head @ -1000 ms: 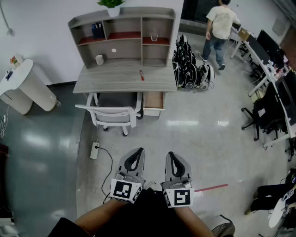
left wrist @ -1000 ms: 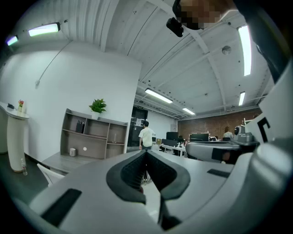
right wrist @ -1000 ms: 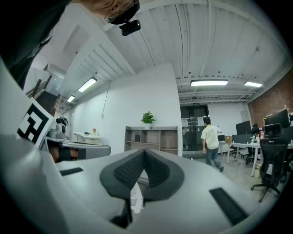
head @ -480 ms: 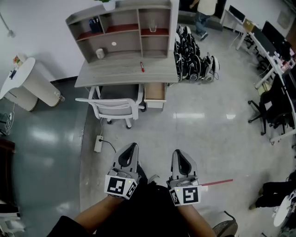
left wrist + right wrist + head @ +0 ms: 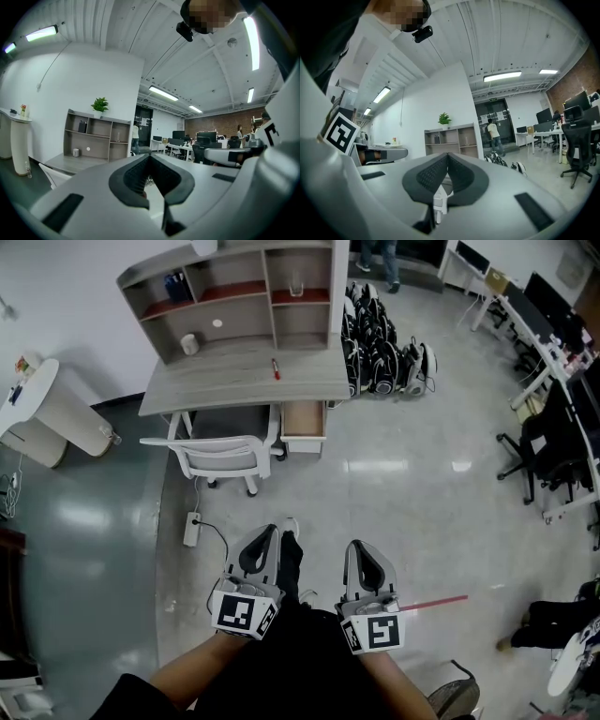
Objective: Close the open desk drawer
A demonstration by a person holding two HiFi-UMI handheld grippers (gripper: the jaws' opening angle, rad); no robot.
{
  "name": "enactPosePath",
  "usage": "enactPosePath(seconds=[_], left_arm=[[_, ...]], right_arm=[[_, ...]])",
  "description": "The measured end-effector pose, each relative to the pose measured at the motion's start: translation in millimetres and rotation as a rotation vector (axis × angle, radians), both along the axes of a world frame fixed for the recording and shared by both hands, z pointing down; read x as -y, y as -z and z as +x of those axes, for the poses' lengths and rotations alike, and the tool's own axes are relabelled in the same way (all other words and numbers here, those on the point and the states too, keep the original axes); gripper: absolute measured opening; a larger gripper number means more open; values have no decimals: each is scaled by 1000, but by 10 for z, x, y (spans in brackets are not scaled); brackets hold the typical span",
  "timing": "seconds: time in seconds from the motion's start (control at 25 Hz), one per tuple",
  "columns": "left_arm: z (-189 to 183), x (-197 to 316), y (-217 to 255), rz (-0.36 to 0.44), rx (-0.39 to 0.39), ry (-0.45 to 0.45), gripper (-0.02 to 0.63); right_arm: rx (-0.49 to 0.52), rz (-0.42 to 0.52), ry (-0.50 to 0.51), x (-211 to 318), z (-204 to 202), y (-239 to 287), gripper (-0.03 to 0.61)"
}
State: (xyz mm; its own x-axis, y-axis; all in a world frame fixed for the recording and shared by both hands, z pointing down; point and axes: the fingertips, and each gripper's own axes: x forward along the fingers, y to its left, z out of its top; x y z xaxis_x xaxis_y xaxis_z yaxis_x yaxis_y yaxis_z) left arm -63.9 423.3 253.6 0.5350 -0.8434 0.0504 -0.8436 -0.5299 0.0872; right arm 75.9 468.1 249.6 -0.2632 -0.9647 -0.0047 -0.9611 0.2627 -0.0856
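Observation:
A grey desk [image 5: 234, 381] with a shelf unit stands against the far wall in the head view. Its wooden drawer [image 5: 305, 418] is pulled out under the desk's right end. Both grippers are held low and far back from the desk, pointing toward it. My left gripper [image 5: 266, 536] is shut with nothing in it, and my right gripper [image 5: 362, 548] is shut and empty beside it. In the left gripper view the jaws [image 5: 150, 158] meet, and the shelf unit [image 5: 96, 139] shows far off. The right gripper [image 5: 447, 157] shows the same.
A white chair [image 5: 221, 457] is tucked at the desk, left of the drawer. A power strip [image 5: 192, 529] with its cable lies on the floor. Black bags [image 5: 380, 354] are piled right of the desk. Office chairs [image 5: 548, 460] stand at right. A red pen [image 5: 276, 368] lies on the desk.
The desk has slid up and left in the head view. Both grippers sit slightly lower in the picture. A shoe now shows between them. The person at the back has walked off.

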Motion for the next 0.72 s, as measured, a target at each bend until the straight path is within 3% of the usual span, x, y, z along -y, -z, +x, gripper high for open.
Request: enactPosePath(seconds=[0.4,0.72], left_arm=[[13,508,-233,-36,-50,-25,12],[-146,1509,-366,-41,-53,15,12]], right_arm=[[-67,-43,75,538,-150,-212,15],[-106,-69,114,1523,-291,-239,17]])
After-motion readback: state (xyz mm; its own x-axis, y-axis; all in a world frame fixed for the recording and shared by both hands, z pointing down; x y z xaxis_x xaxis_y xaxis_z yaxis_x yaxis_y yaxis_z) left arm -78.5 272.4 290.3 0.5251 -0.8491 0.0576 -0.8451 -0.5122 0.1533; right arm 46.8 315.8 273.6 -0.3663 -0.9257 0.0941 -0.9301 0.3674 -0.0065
